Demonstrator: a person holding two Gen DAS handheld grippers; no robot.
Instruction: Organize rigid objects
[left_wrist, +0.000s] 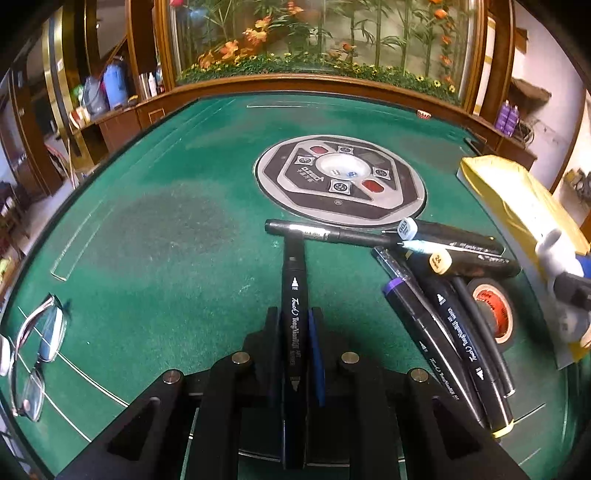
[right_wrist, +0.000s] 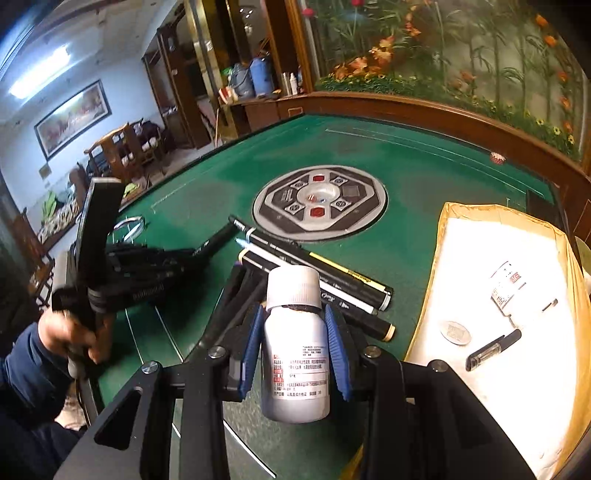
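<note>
across the middle of the green felt table (left_wrist: 166, 221), a round grey control panel (left_wrist: 340, 184) sits flush in the surface, and a loose heap of black art markers (left_wrist: 436, 295) lies just near of it toward the right edge. a roll of black tape with an orange core label (left_wrist: 493, 310) rests beside that heap, partly covered by the markers crossing over it. the left gripper (left_wrist: 294, 332) is closed on a black touch-brand marker (left_wrist: 293, 314), which runs forward between the pads until its far end meets a thin black pen (left_wrist: 332, 233) lying crosswise. metal-framed eyeglasses (left_wrist: 37, 354) lie at the left edge, cut off by the view's rim.

the right gripper (right_wrist: 295, 343) clamps a white plastic bottle with a ribbed white cap (right_wrist: 295, 339) between its blue pads (right_wrist: 338, 350), held above the near part of the table; the bottle's printed label is too small to read. at the right edge stands a shallow yellow-brown cardboard tray with a white floor (right_wrist: 443, 240). in it lie a second small labelled bottle (right_wrist: 508, 284) on its side, a silver coin (right_wrist: 456, 333) and a short black pen cap (right_wrist: 493, 349), all apart from one another. the tray's near corner is hidden behind the gripper body.
</note>
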